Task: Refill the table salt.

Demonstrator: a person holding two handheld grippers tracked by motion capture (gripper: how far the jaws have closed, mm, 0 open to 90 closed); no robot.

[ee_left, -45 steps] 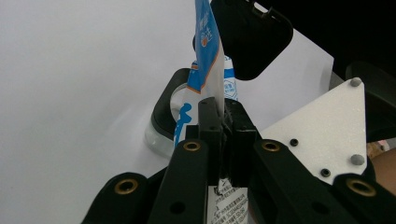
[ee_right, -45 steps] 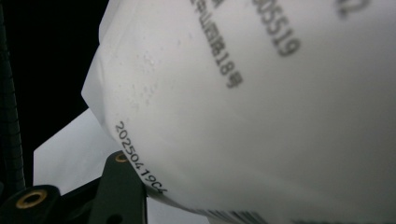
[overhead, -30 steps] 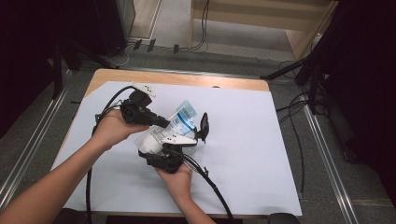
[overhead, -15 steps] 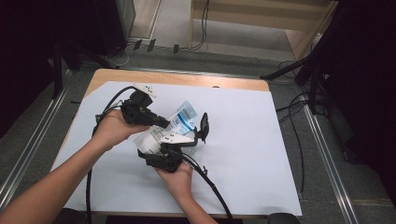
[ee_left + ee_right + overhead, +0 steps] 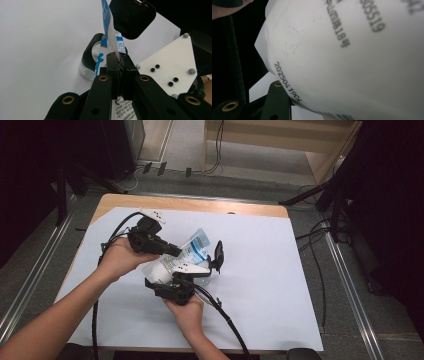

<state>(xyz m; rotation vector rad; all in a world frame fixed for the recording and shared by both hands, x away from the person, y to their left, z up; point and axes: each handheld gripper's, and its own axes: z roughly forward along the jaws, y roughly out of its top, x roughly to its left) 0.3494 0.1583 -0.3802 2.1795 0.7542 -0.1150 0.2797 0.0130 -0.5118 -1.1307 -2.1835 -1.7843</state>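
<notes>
Left gripper (image 5: 119,65) pinches the pouch (image 5: 192,251) edge. Right gripper (image 5: 212,265) half-hidden; its view shows the pouch pressed close, grip unclear.

Left tool (image 5: 119,65) clamped tight; right tool (image 5: 212,266) partly closed.

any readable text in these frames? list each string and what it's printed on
"2025041" then two unclear characters: stamped on the white pouch, right gripper view.
"18" with a Chinese line beside it, not legible: same pouch.
"805519", start cut off: same pouch, top.
Blue lettering on the pouch's blue-and-white end, left gripper view: too blurred to read.
Small black print below the left tool: too small.
</notes>
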